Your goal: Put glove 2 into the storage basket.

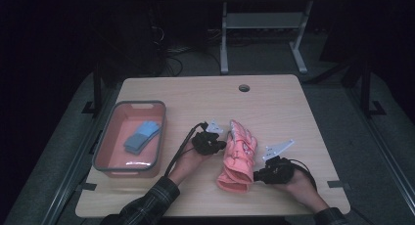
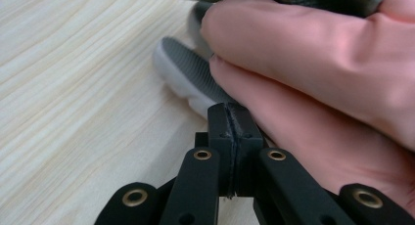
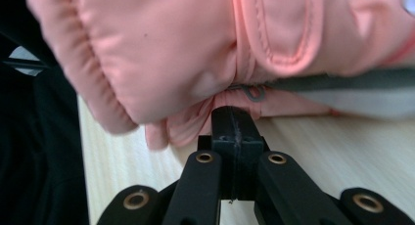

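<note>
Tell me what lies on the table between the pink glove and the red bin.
In the high view, the left gripper and the hand holding it lie between the pink glove and the red bin; otherwise bare tabletop.

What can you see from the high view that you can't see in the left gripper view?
The high view alone takes in the pink bin with blue gloves inside, the right hand-held gripper and the person's sleeves. The left gripper view alone gives a close look at the grey ribbed patch on the glove's fingers. Both share the pink glove, the left hand-held gripper, shut at its edge, and the wooden table.
</note>
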